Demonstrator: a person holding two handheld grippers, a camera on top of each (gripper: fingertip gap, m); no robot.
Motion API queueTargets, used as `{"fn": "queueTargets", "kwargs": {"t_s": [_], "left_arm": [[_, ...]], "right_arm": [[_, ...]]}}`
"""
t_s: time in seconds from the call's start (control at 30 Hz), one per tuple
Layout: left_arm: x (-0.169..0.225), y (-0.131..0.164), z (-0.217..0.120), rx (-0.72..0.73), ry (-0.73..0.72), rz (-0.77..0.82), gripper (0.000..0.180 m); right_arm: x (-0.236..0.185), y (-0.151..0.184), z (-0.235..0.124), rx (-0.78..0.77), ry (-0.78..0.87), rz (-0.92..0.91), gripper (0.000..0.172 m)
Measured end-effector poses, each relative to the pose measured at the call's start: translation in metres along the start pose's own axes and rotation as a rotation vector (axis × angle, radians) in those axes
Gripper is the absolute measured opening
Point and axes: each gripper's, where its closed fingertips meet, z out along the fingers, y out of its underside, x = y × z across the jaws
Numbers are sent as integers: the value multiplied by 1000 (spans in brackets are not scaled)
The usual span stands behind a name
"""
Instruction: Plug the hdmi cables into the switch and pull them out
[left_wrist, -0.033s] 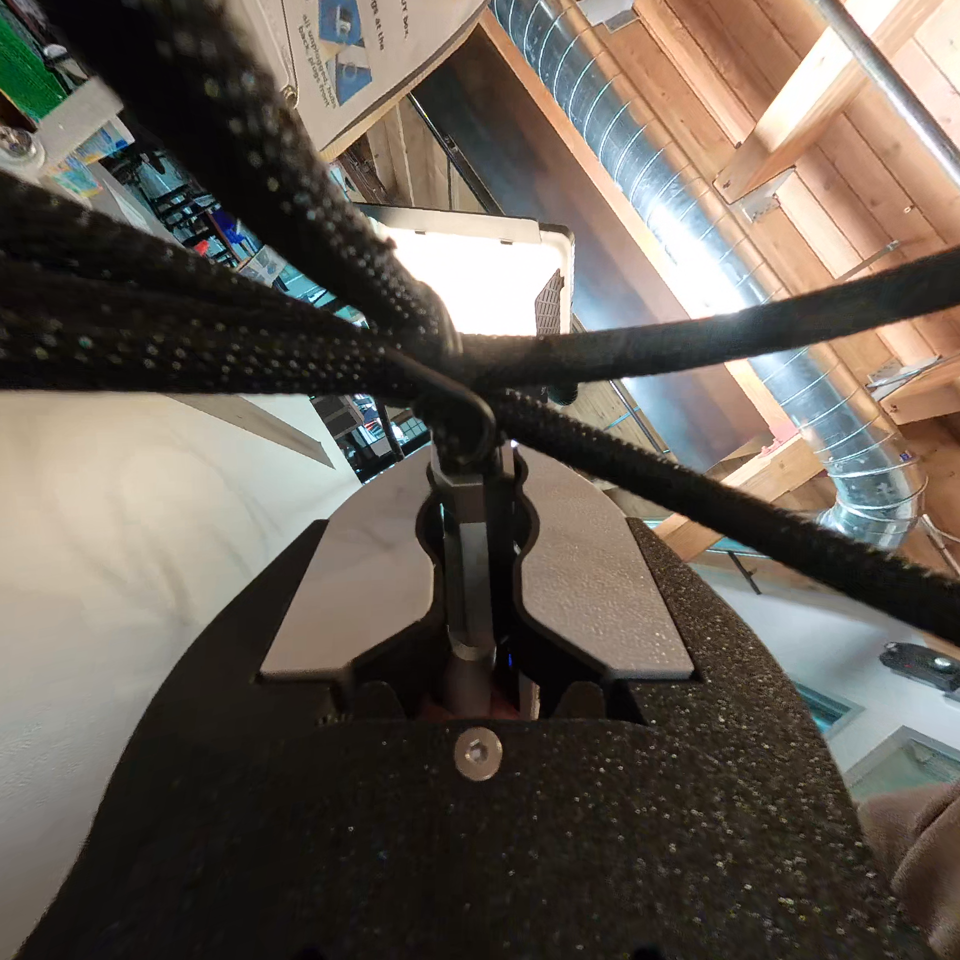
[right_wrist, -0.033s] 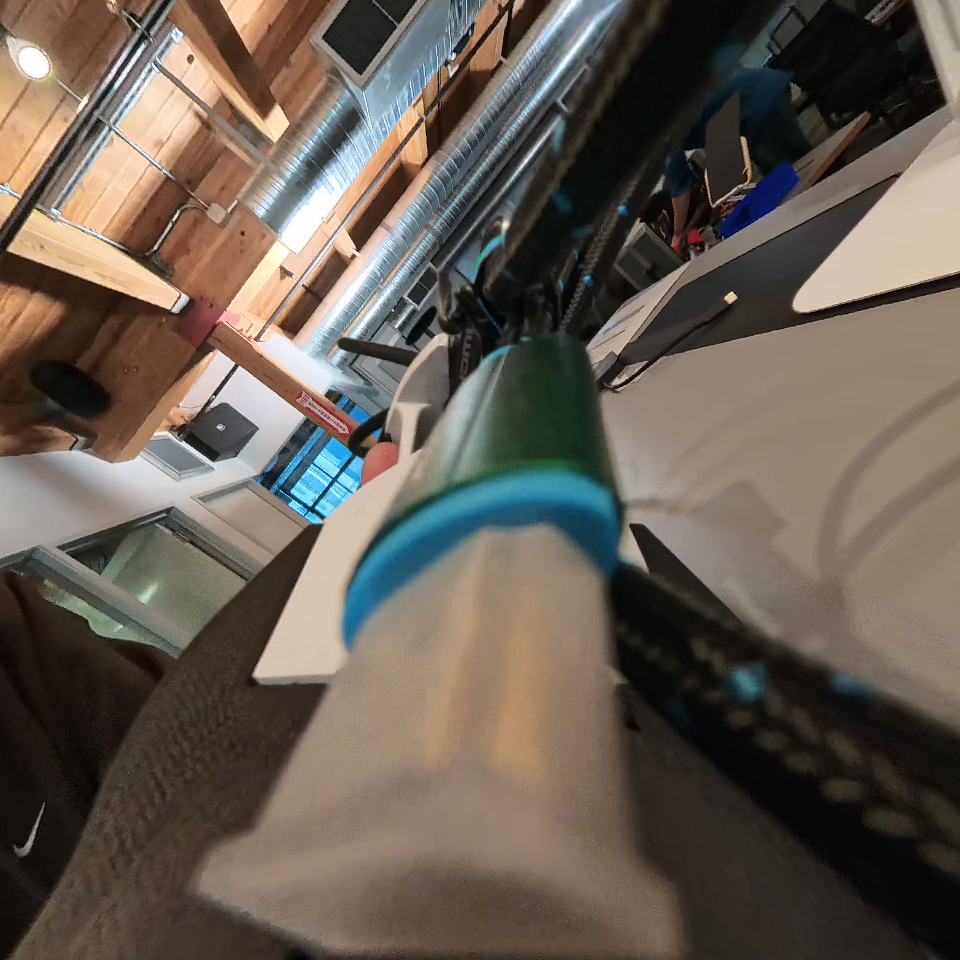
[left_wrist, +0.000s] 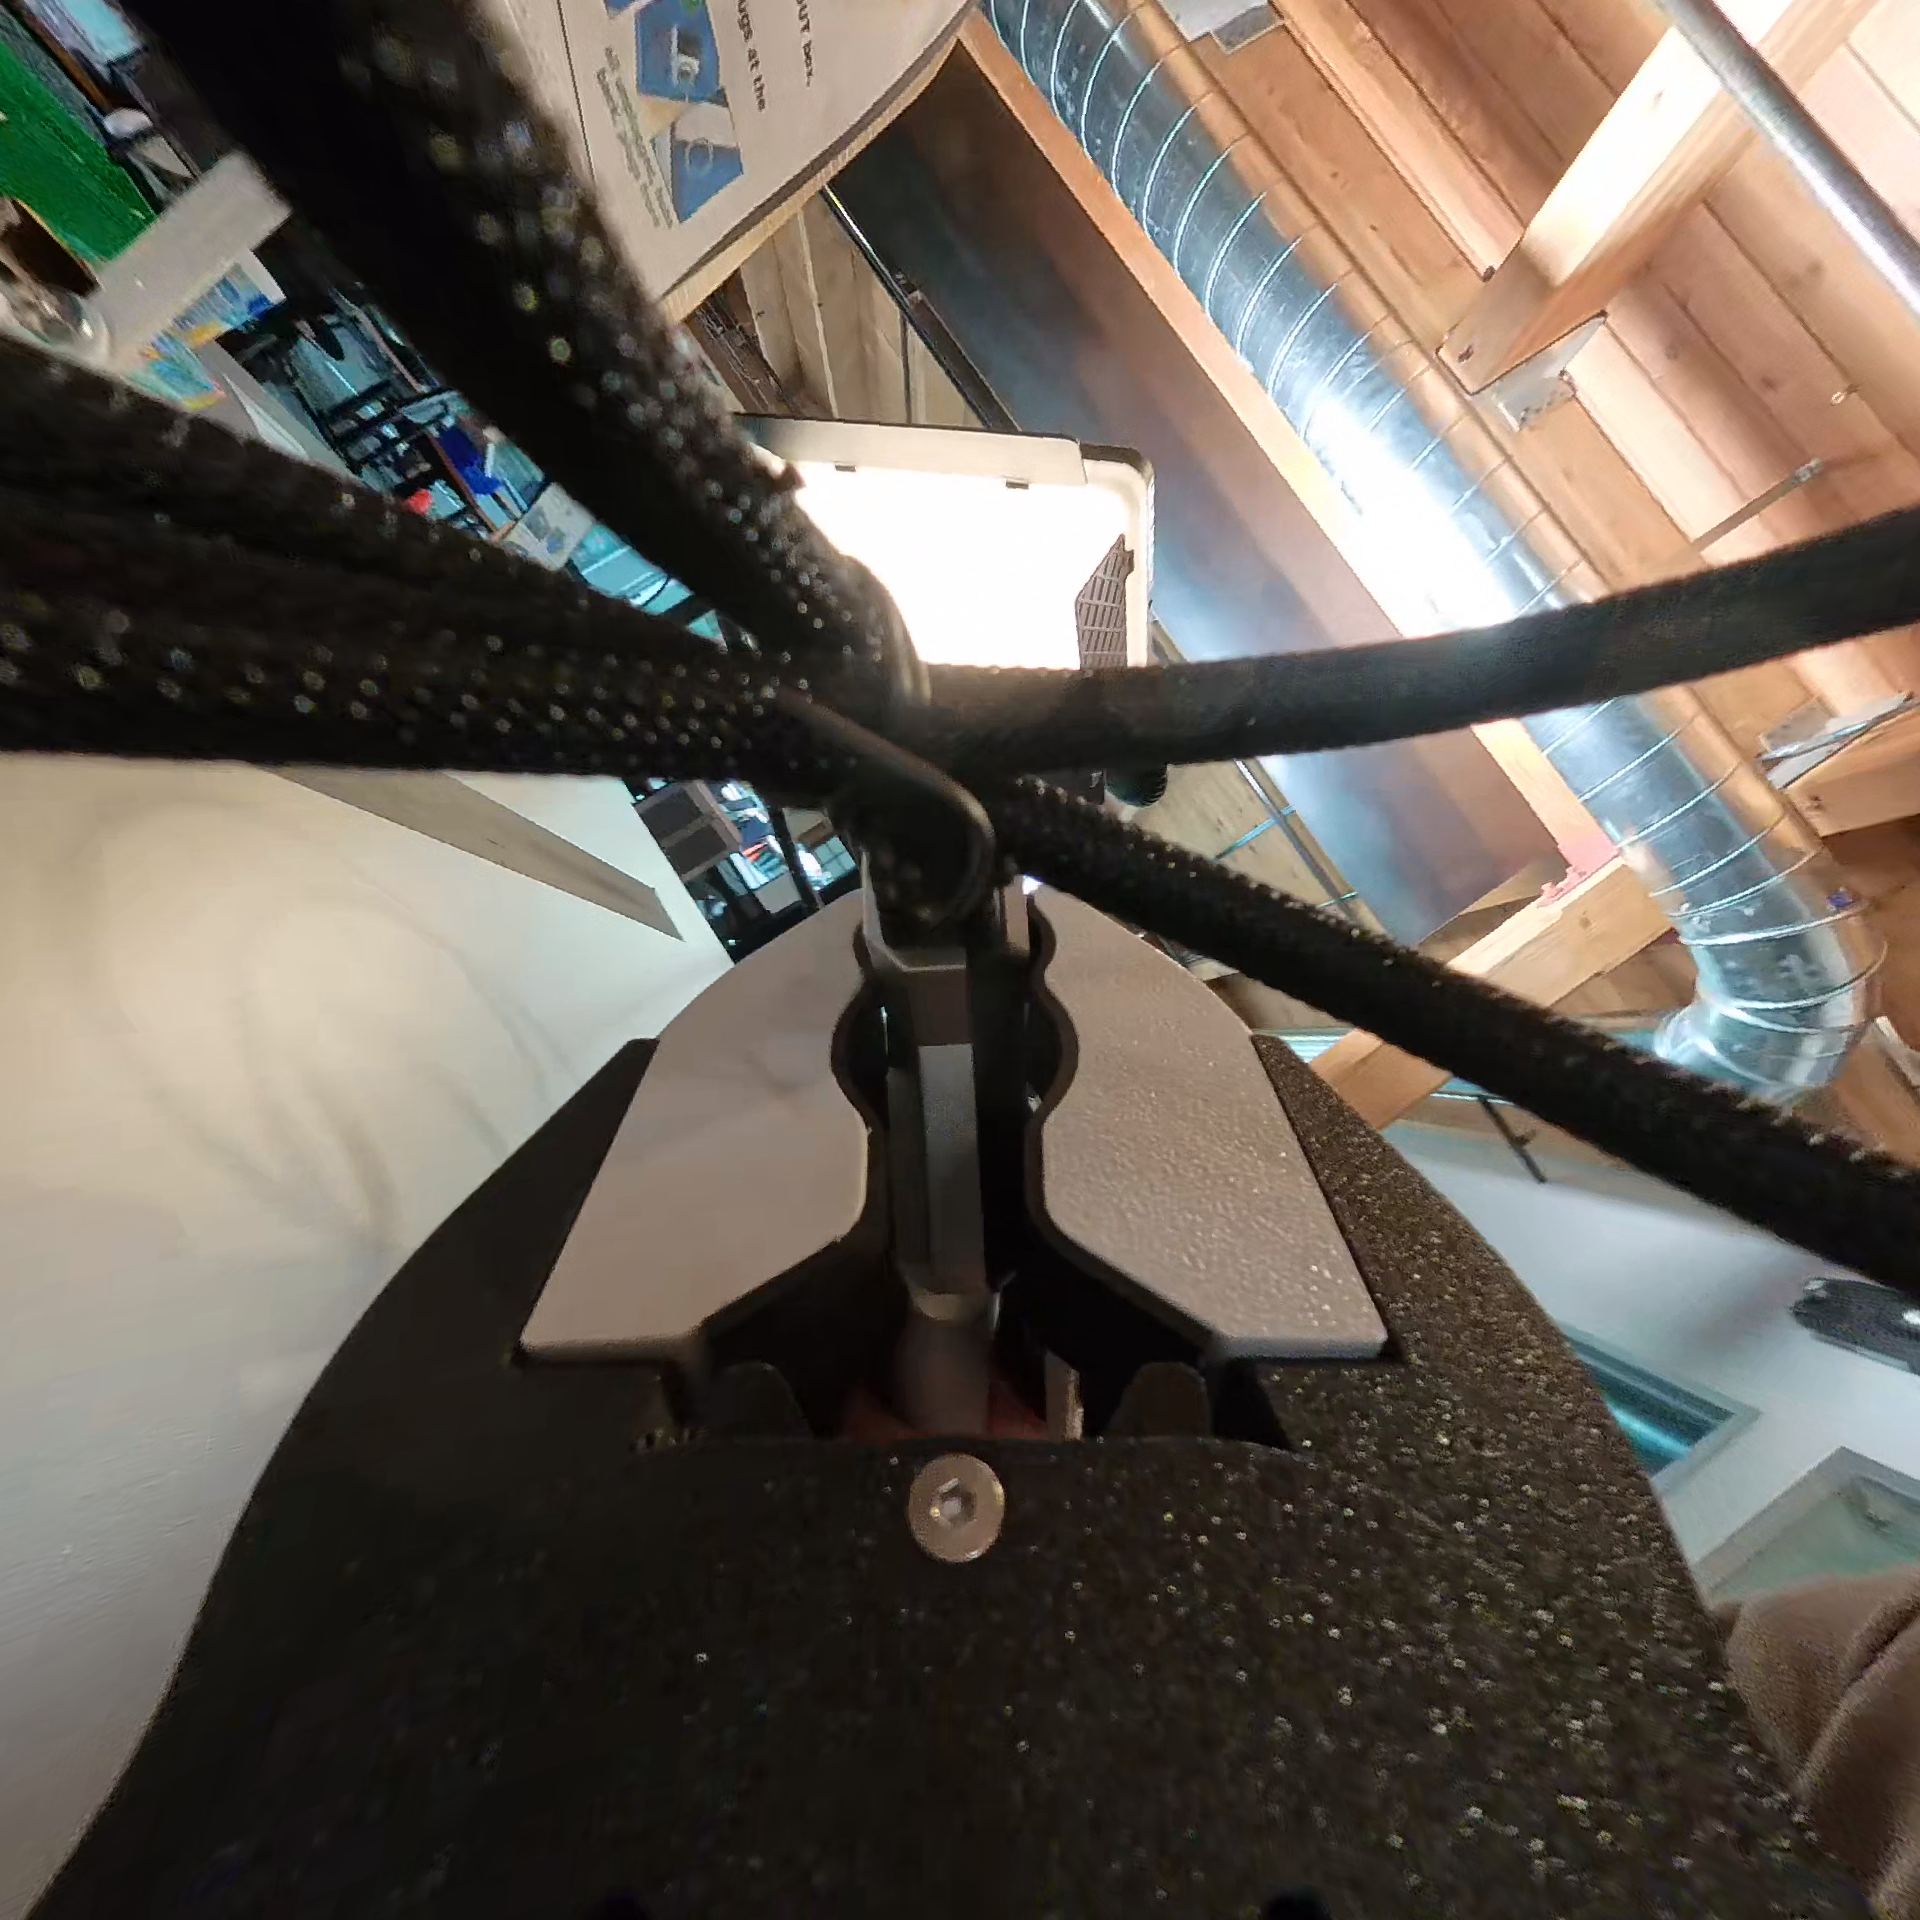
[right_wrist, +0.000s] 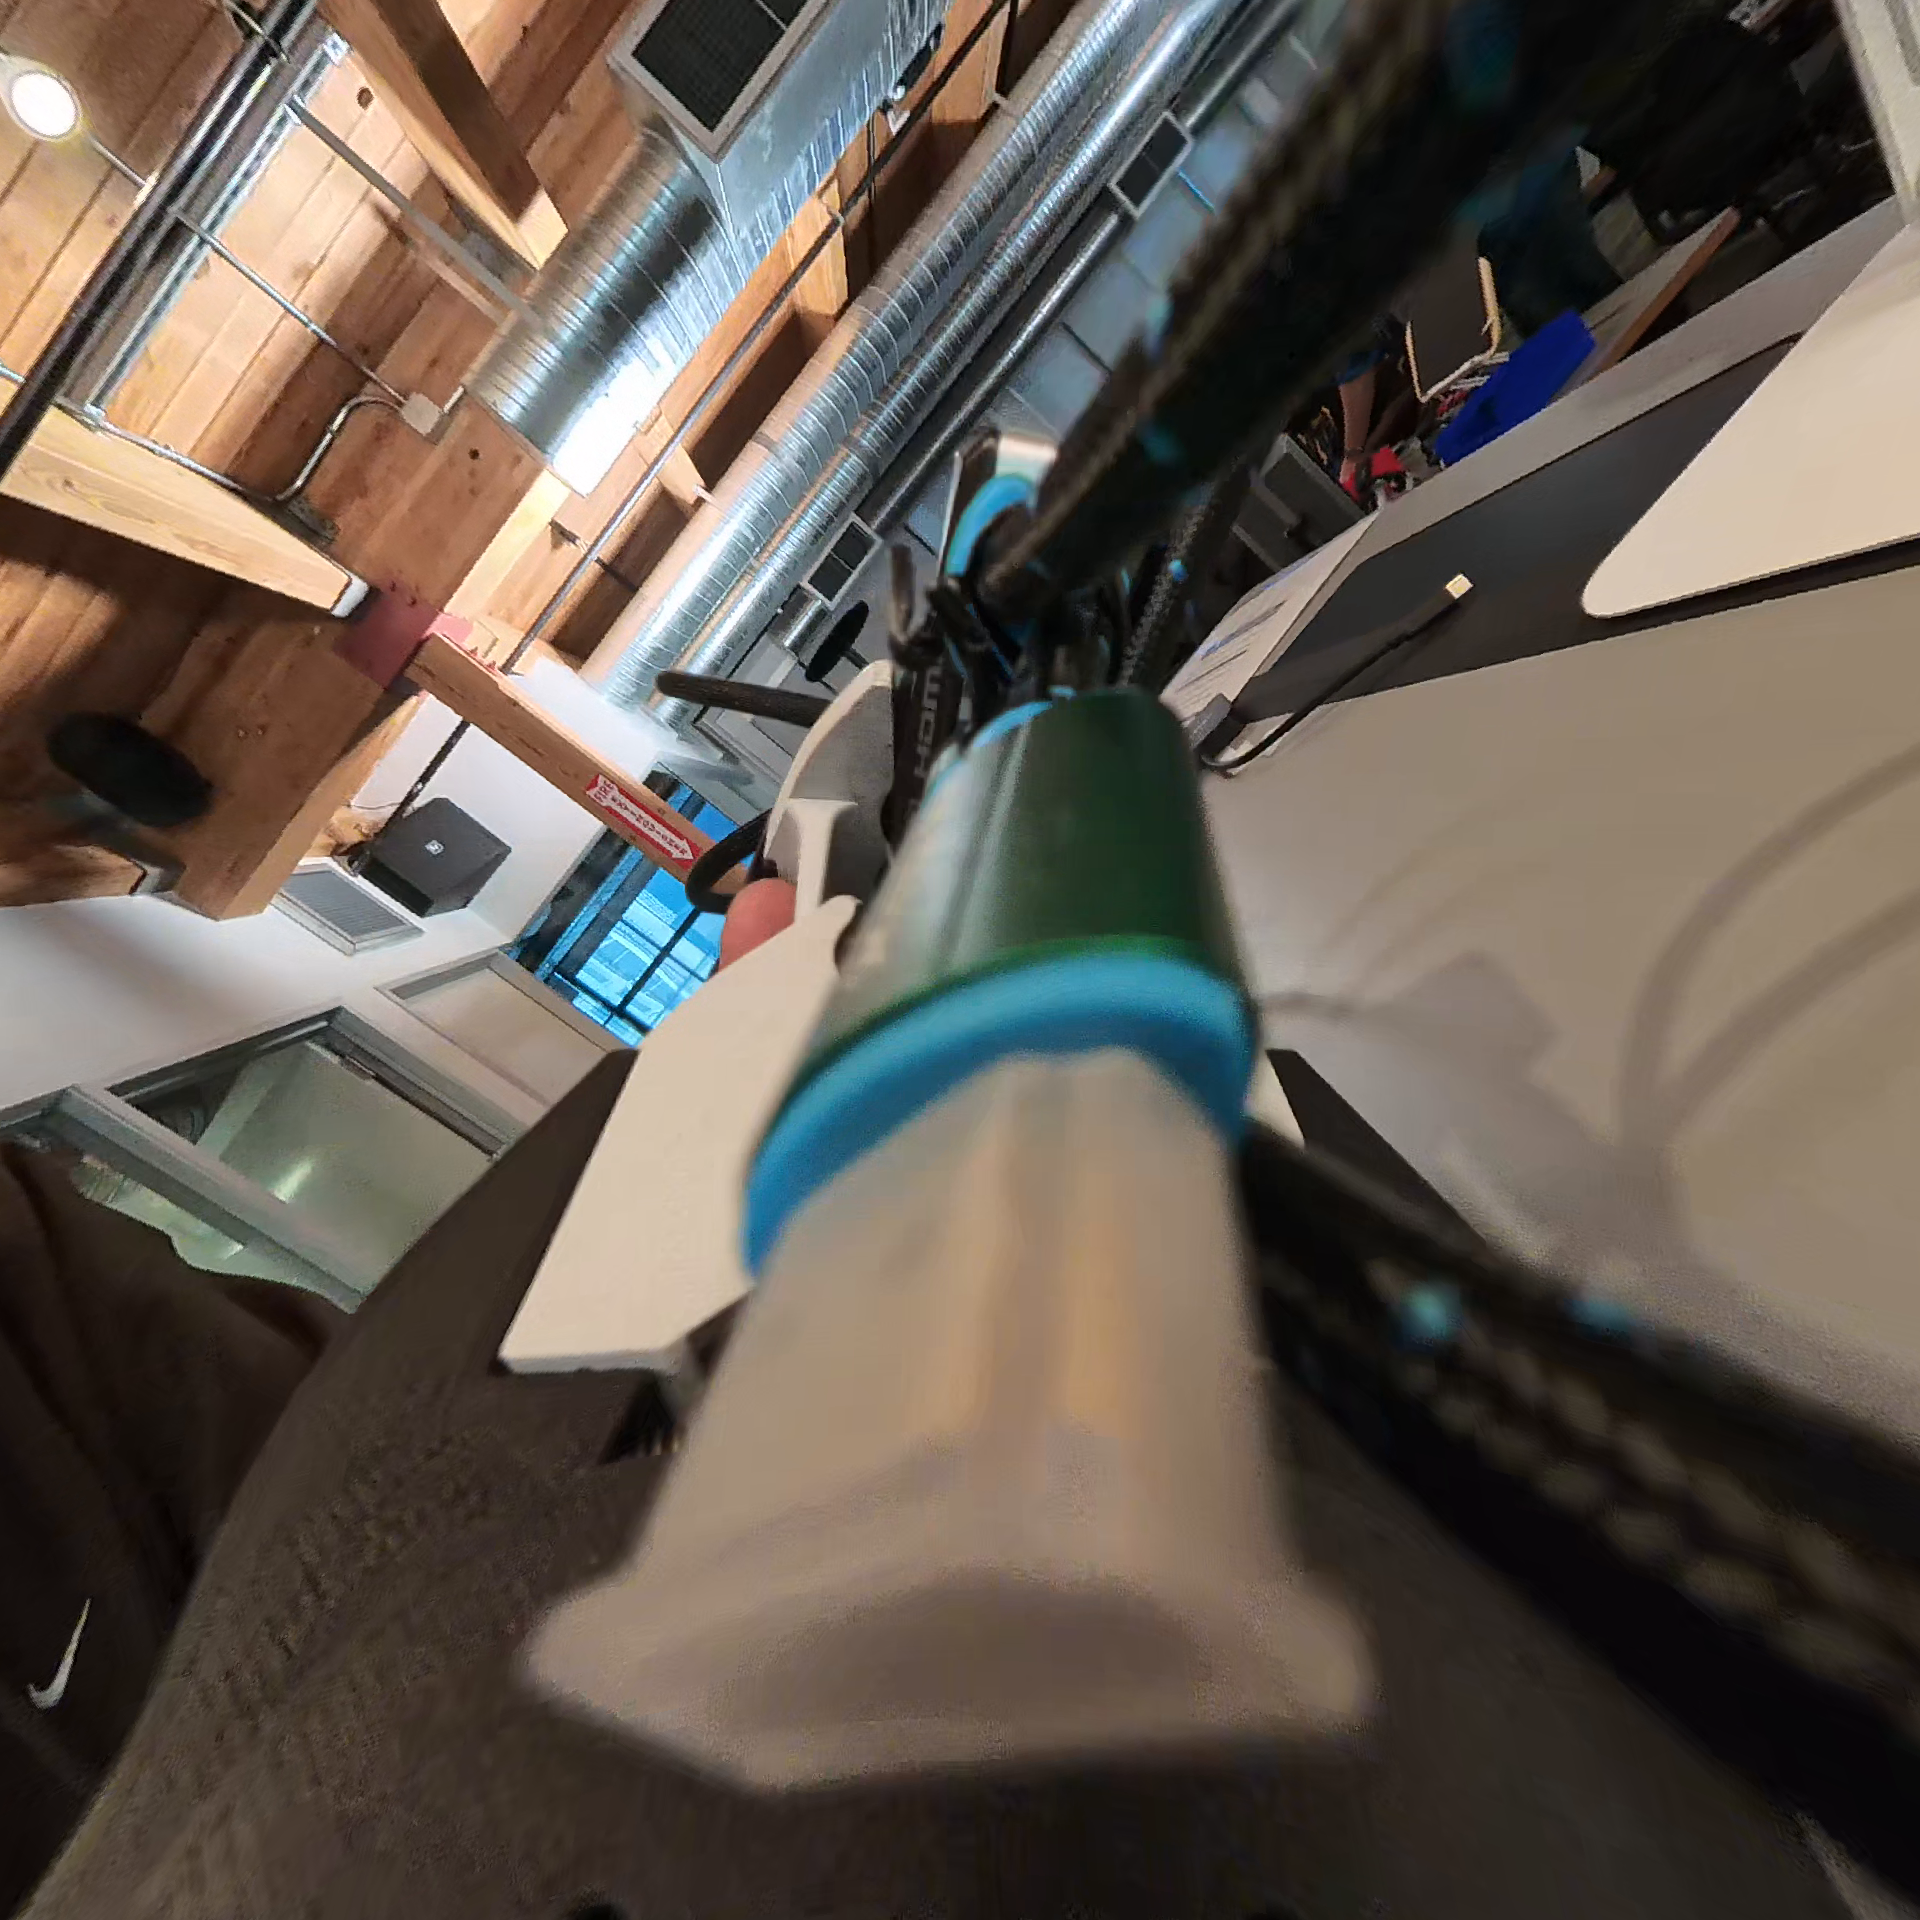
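From my seat the biggest thing in both wrist views is the room overhead: a timber ceiling (left_wrist: 1558, 156) with spiral metal ducts (left_wrist: 1382, 416) running along it. A pale tabletop (right_wrist: 1558, 935) fills the right side of my right wrist view and the left side of my left wrist view.

Next come the black braided cables (left_wrist: 312, 665). Several cross right in front of my left gripper (left_wrist: 951, 935) and meet at a knot of black cord just beyond its tips; one more runs blurred past the right edge of my right wrist view. A bright light panel (left_wrist: 966, 561) glows behind that knot.

On my right gripper (right_wrist: 935, 831), a cylindrical tool handle (right_wrist: 1039, 914) with a dark green body, a blue ring and a pale grey end lies along the fingers and hides most of them. I see only the left white finger (right_wrist: 831, 769), which looks close against the handle. I cannot tell whether the pads press on it.

My left gripper's grey fingers (left_wrist: 1174, 1174) stand close on either side of a dark hexagonal metal shaft (left_wrist: 935, 1122), which runs between them up to the cord knot; they appear clamped on it.
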Motion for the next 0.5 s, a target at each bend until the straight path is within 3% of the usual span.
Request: {"fn": "queueTargets", "kwargs": {"t_s": [0.27,0.5], "left_arm": [[-3,-46,-28,139,-46,69,21],[-2,-88,-60,288,-48,77,21]], "right_arm": [[12,-1,-14,-93,158,-157,31],[0,29,-40,-422,328,-469,20]]}}
